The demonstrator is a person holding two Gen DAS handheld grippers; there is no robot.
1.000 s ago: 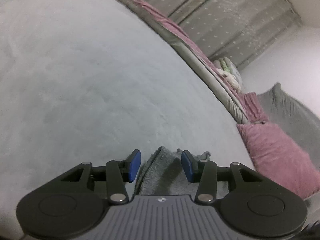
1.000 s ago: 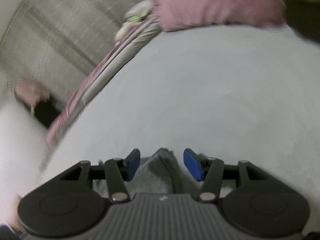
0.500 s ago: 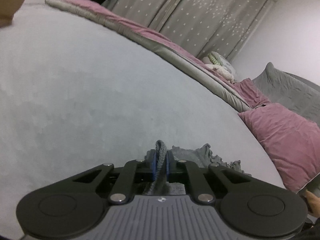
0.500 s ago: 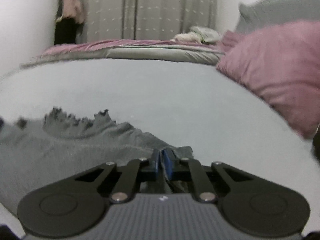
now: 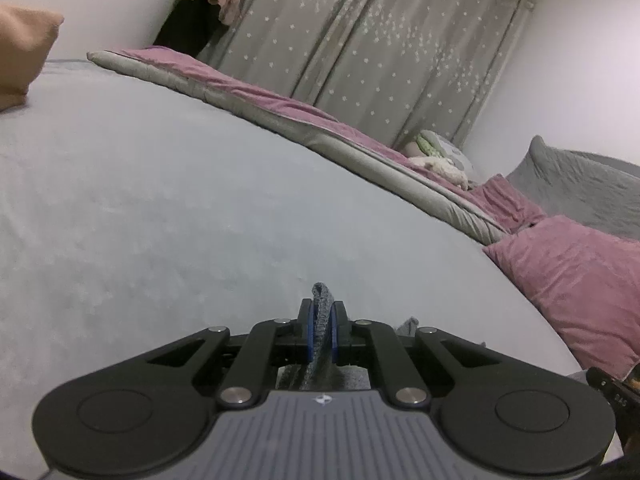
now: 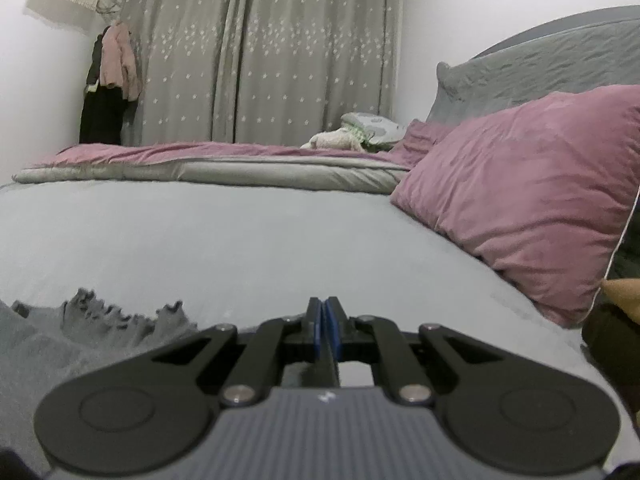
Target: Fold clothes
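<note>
Where both views look across pale, soft bed cover [image 5: 168, 208], L gripper [image 5: 322, 332] pads pinch thick grey knit garment [image 5: 322, 320], fold poking upright. R gripper [image 6: 323, 330] pads together, w/ cloth under; frilled hem left of it, near cover's front edge.

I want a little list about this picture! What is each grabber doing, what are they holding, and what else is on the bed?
left gripper: jaws shut on a fold of the grey knit garment
right gripper: jaws shut; fabric between them not clearly visible
garment: frilly edge lies on the pale grey bedspread
nearby: pink velvet pillow
background: grey star-patterned curtain
</note>
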